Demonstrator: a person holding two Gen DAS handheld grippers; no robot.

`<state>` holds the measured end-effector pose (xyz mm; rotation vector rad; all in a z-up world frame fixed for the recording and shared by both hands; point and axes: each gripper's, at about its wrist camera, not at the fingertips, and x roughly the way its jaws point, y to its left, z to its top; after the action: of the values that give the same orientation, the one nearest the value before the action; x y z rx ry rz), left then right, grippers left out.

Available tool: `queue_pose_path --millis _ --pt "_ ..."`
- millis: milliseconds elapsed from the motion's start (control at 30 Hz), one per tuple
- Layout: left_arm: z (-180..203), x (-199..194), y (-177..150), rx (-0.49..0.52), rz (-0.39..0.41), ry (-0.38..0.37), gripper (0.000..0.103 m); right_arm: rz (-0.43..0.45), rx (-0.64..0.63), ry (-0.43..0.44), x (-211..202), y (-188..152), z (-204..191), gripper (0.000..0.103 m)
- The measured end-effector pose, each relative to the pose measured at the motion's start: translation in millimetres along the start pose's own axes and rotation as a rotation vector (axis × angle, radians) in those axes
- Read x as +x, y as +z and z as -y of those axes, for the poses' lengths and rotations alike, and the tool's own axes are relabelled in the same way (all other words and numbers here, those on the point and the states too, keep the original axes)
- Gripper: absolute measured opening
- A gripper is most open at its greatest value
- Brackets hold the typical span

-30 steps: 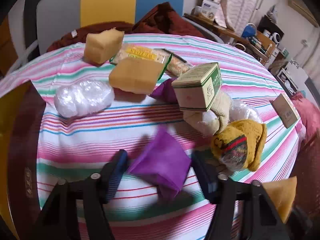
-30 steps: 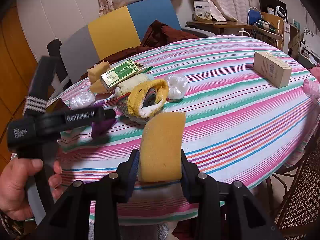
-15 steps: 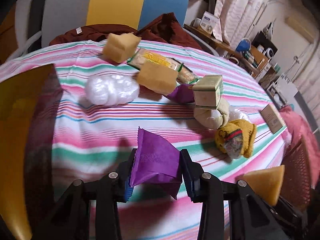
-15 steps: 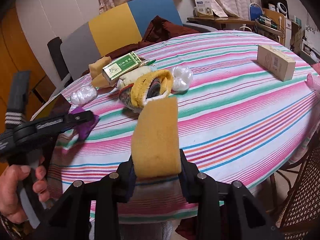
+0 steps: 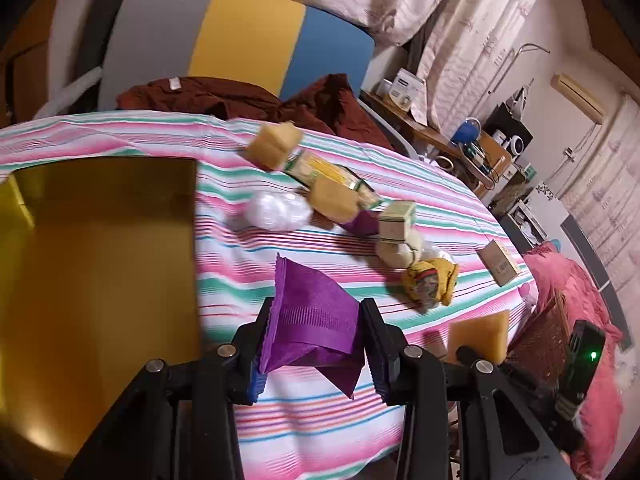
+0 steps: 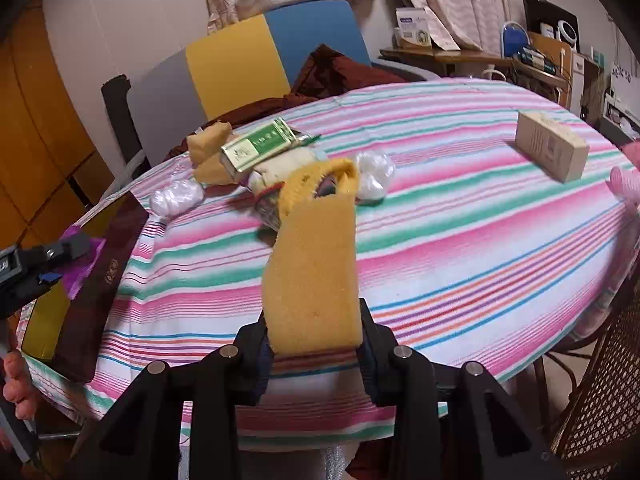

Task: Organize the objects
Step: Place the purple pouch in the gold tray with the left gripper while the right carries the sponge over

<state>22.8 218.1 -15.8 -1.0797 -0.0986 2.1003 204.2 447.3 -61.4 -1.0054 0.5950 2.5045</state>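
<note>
The left gripper (image 5: 316, 344) pinches a crumpled purple cloth (image 5: 312, 312) between both pads, lifted clear of the striped tablecloth (image 5: 420, 192), just beside the gold-lined box (image 5: 100, 264) at the table's near-left edge. The right gripper (image 6: 314, 344) clamps a yellow sponge (image 6: 312, 276) that stands upright above the near rim of the table. Across the cloth lie two more sponge blocks (image 5: 276, 146), a white plastic bundle (image 5: 276, 210), a green-and-gold box (image 6: 258, 148) and a yellow knit item (image 5: 434, 280), with a tan carton (image 6: 550, 152) well apart toward the far right edge
</note>
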Motion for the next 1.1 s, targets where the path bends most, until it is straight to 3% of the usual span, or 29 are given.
queue_pose_path --millis 200,533,733,1100 --pt "-40 -35 -8 -0.053 0.045 0.041 0.041 0.017 -0.027 0.017 -6 3 -13 0.035" --pt "-119 -74 -31 -0.176 0.096 0.185 0.041 0.037 -0.074 0.057 -11 4 -40 0.036" --pt "-159 -79 -42 -0.22 0.074 0.287 0.042 0.039 -0.074 0.07 -13 3 -53 0.036" --pt "-187 -75 -48 -0.221 0.014 0.425 0.042 0.078 -0.166 0.169 -29 8 -113 0.035"
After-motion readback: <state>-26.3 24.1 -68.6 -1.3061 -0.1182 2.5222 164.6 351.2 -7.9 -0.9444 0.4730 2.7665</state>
